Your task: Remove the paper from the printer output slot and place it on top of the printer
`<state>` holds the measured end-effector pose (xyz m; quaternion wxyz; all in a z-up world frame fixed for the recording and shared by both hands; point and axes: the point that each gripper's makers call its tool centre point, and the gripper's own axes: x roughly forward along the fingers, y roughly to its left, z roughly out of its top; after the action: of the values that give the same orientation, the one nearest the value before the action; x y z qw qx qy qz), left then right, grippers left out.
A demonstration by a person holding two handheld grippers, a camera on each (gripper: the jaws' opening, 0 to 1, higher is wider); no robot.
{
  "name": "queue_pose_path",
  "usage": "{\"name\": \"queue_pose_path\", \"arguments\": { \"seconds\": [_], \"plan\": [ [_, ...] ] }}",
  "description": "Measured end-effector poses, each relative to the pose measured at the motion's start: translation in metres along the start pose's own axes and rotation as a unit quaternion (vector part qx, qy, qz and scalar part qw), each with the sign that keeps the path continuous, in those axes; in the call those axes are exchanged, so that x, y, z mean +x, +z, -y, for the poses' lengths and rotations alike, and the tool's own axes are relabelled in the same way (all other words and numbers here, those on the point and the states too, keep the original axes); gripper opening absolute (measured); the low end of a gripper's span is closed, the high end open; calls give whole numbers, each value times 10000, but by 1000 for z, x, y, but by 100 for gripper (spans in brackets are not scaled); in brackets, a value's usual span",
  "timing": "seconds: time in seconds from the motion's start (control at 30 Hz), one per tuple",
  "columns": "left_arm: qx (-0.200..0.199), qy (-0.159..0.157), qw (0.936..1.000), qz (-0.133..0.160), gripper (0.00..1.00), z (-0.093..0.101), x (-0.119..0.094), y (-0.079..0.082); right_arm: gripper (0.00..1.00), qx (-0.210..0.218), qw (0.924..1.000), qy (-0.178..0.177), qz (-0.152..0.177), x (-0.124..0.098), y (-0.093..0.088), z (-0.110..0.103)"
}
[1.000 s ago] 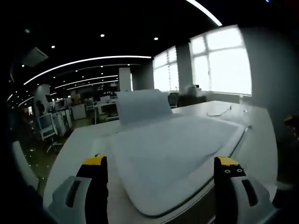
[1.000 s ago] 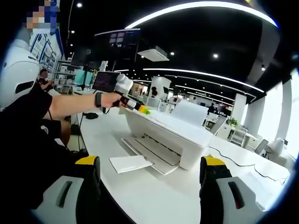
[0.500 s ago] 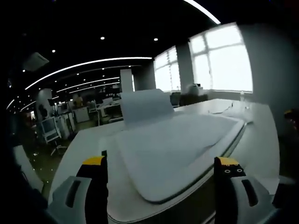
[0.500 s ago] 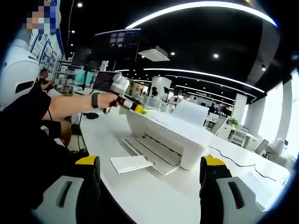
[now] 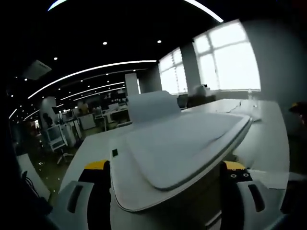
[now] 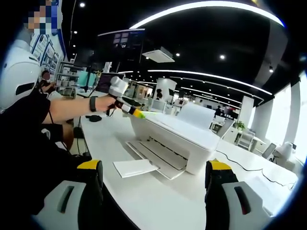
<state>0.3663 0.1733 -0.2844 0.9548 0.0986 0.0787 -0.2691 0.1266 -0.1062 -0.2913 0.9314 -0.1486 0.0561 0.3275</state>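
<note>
Standing on the long white table, the white box-shaped printer has the white paper sheet resting on its output tray. The left gripper hovers near the printer's top edge, jaws wide apart and empty. The right gripper, equally open and empty, should probably go low toward the sheet and pinch its near edge.

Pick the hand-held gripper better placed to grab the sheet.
Right, probably: open, facing the paper at the output tray. The left hand-held gripper sits up by the printer's top.
</note>
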Motion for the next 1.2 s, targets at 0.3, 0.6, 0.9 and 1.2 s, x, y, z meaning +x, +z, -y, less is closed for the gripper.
{"name": "queue_pose_path", "arguments": {
  "seconds": [0.3, 0.6, 0.9, 1.2],
  "plan": [
    [-3, -28, 10000, -10, 97, 22, -12, -6, 83, -9, 10000, -3, -8, 0, 1, -1],
    [89, 2, 10000, 12, 97, 17, -19, -11, 83, 3, 10000, 7, -14, 0, 0, -1],
    [168, 43, 9998, -37, 97, 15, -28, -22, 83, 18, 10000, 14, -23, 1, -2, -1],
    [254, 70, 9997, 14, 97, 18, -37, -23, 83, -12, 10000, 7, -16, 1, 0, -2]
  ]
}}
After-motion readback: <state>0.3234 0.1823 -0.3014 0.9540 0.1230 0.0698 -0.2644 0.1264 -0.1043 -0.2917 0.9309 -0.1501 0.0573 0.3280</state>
